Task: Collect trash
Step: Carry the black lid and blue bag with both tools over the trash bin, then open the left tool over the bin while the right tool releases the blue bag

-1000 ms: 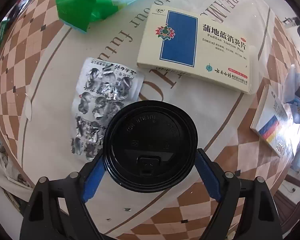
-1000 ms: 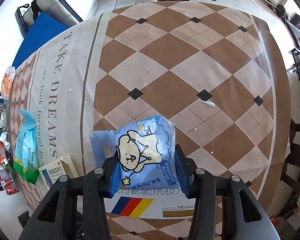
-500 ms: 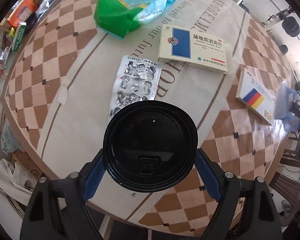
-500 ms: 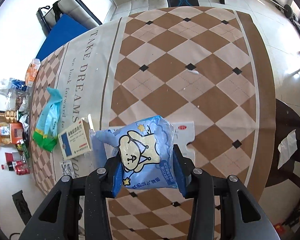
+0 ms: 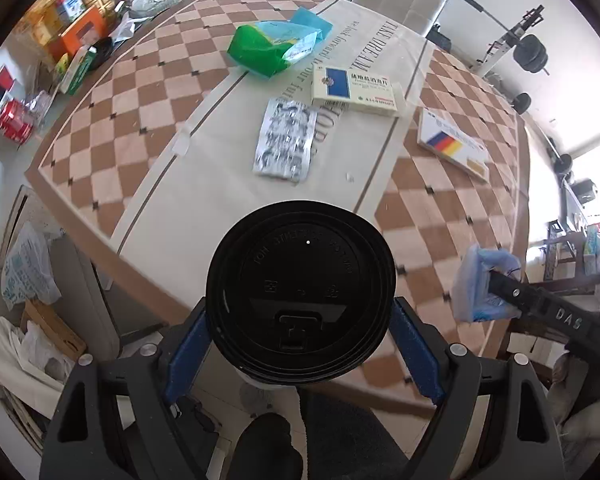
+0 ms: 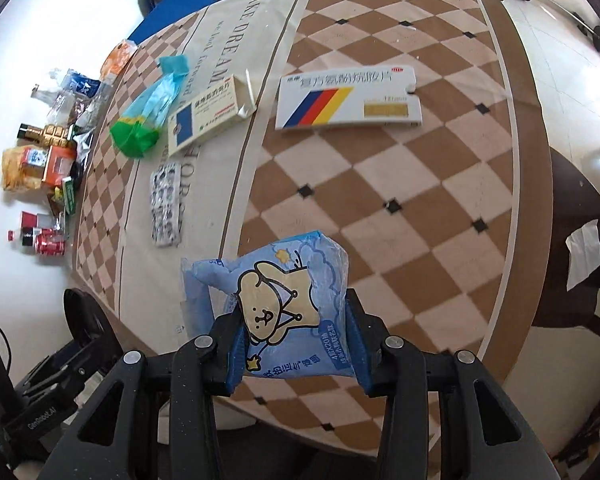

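Both tongs are loaded: the left tongs [image 5: 300, 356] clamp a paper cup with a black lid [image 5: 300, 298], its lid facing the camera, and the right tongs [image 6: 292, 344] pinch a blue tissue pack [image 6: 284, 316] across its width. Both loads hang just off the near edge of the worktop [image 6: 380, 208].

Judging by the hold, the soft pack could crumple and slide out, since only its lower part sits between the pads. The cup could tip if the left tongs tilt, because the grip lies below the lid, out of sight.

The pack's long axis runs from 6 towards 12 o'clock in the right view, printed face up. More trash remains on the worktop: a blister sheet [image 5: 286, 140] at 12 o'clock from the cup, two medicine boxes [image 5: 356, 90] [image 5: 454, 148] at 1 o'clock, and a green bag [image 5: 274, 46] beyond.
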The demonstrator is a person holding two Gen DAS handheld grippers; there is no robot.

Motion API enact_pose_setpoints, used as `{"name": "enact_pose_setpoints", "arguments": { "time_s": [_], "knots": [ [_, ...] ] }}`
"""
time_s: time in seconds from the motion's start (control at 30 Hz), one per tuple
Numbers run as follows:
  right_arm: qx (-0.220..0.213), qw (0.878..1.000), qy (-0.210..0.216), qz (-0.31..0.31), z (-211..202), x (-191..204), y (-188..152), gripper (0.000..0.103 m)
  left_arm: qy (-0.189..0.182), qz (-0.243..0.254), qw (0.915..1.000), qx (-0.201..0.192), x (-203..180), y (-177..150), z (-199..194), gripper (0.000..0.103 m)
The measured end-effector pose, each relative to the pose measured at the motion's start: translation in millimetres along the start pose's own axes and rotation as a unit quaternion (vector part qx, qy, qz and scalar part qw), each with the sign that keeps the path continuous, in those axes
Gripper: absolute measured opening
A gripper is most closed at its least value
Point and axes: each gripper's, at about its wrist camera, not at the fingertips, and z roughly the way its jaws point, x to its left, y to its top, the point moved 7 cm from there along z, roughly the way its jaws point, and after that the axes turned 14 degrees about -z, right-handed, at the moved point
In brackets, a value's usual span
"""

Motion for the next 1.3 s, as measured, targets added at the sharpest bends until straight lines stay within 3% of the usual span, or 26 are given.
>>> {"name": "enact_pose_setpoints", "arguments": {
  "time_s": [0.2,0.33,0.53,0.7,0.9,1.07,1.17,1.23,1.3],
  "knots": [
    [0.000,1.000,-0.007,0.007,-1.6,42.6,-112.5,0.045,-0.007,0.018,0.9998,0.006,50.4,-74.6,-13.1,0.085],
    [0.033,0.999,-0.010,0.005,20.9,65.9,-197.2,0.045,0.007,0.004,0.9992,0.039,90.8,-122.4,4.3,0.085],
    [0.096,0.995,-0.016,0.001,88.4,76.7,-300.2,0.045,0.026,-0.014,0.9945,0.100,134.4,-175.5,81.1,0.085],
    [0.143,0.989,-0.036,-0.003,176.3,62.9,-355.8,0.044,0.012,-0.033,0.9884,0.148,151.2,-196.7,170.8,0.085],
    [0.155,0.986,-0.058,0.017,289.3,23.7,-389.1,0.044,0.001,-0.027,0.9828,0.183,163.2,-207.0,284.2,0.086],
    [0.160,0.985,-0.063,0.016,376.6,-9.9,-378.6,0.045,-0.008,-0.034,0.9715,0.235,178.4,-218.7,370.0,0.090],
    [0.175,0.982,-0.064,0.014,422.0,-23.0,-371.4,0.047,-0.006,-0.041,0.9672,0.250,186.5,-223.2,399.2,0.093],
    [0.189,0.980,-0.056,0.014,447.7,-27.7,-371.1,0.049,-0.010,-0.050,0.9642,0.260,190.6,-225.0,408.7,0.102],
    [0.194,0.979,-0.055,0.014,465.2,-28.8,-367.2,0.058,-0.010,-0.055,0.9641,0.260,193.5,-225.2,412.7,0.102]
  ]
}}
